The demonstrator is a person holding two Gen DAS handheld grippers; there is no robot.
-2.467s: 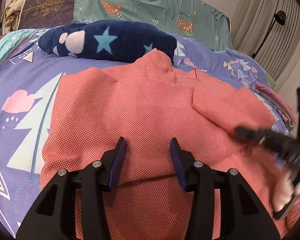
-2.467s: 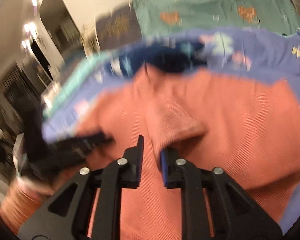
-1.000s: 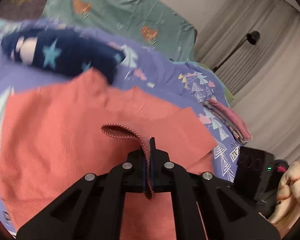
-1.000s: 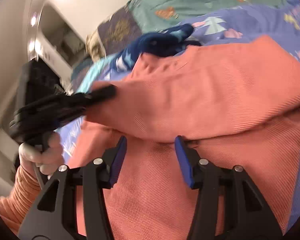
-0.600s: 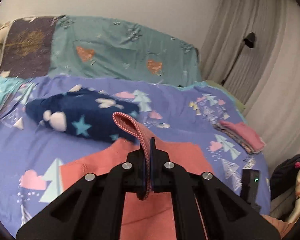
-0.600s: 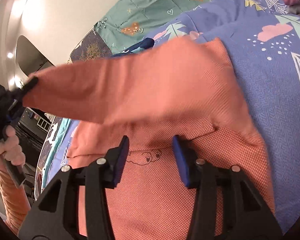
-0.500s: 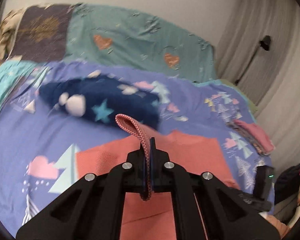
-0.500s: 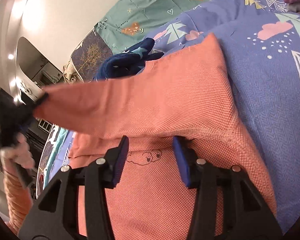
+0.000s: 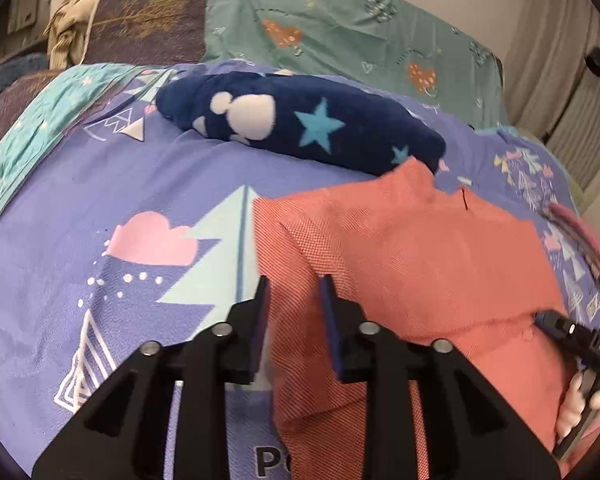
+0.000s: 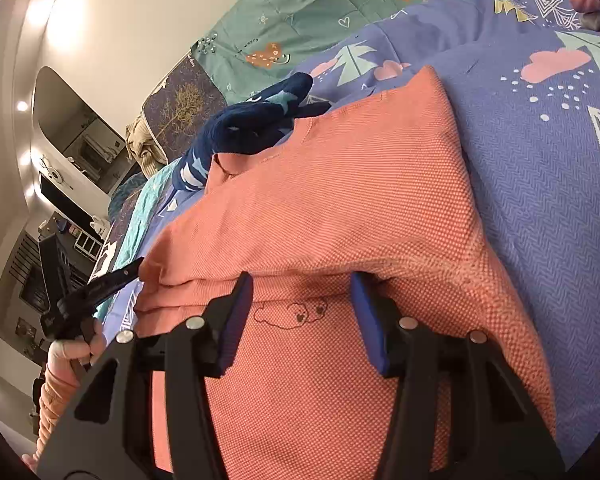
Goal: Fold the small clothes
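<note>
Bedding fills both views: a purple bedspread (image 9: 100, 208) printed with trees and clouds, teal pillows (image 9: 340, 36) at the head, and a navy star-patterned fleece (image 9: 300, 128) lying across the bed near them. On the bedspread, just below the fleece and touching its near edge, lies the coral garment (image 10: 340, 200) I am folding.

From where I sit, I judge the fold about half done. One side of the garment already lies doubled over the body, its edge running across just above the small cloud drawing (image 10: 288, 314) on the front. In the left wrist view that folded flap looks flat but not yet smoothed, and its left border sits a little crooked. The bottom part is still unfolded, so I reckon a lengthwise tuck and a final fold upward remain.

My left gripper (image 9: 292, 312) has just been opening; its jaws now stand apart over the garment's left edge, with cloth between them but no squeeze on it, so I take the flap as released. My right gripper (image 10: 300, 312) hovers over the chest with its jaws parted, straddling the cloud drawing and gripping nothing. A small pink folded item (image 9: 580, 232) lies well apart at the bed's far right.
</note>
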